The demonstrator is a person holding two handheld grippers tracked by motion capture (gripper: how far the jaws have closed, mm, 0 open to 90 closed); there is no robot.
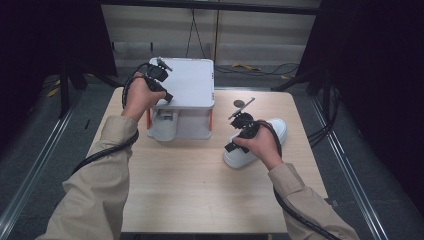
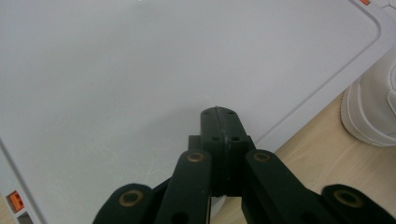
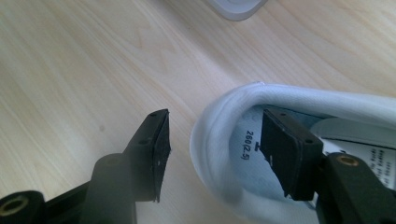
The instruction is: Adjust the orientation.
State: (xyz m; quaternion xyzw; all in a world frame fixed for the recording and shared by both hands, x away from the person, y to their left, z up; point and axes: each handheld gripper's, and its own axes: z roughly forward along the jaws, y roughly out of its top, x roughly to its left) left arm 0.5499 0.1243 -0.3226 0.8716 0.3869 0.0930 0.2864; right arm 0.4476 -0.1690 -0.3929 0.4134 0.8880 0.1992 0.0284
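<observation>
Left hand [image 1: 139, 98]: rests at the near left corner of the white box, sleeve beige, black cable trailing down the forearm.

Left gripper [image 2: 218, 114]: jaws pressed together with nothing between them, tips over the flat lid of the box; in the high view it sits at [image 1: 161, 80].

White box [image 1: 187, 82]: stands at the far left part of the table, flat pale top with rounded corners, raised on orange posts [image 1: 148, 117]; a second white shoe [image 1: 165, 125] lies in the open space under it.

Table [image 1: 185, 175]: light wood, its near half bare.

Right gripper [image 3: 212, 142]: jaws spread, astride the heel rim of the shoe, one pad [image 3: 159, 149] outside the collar, the other [image 3: 285, 149] inside the opening; neither pad presses the rim. In the high view it is at [image 1: 241, 120].

White shoe [image 3: 224, 158]: lies on the right part of the table, near the far right edge, heel toward the person [image 1: 274, 131]; a printed size label [image 3: 247, 143] shows inside.

Right hand [image 1: 260, 145]: over the heel of the shoe.

Dark disc [image 1: 239, 104]: on the table beyond the shoe; too small to identify.
</observation>
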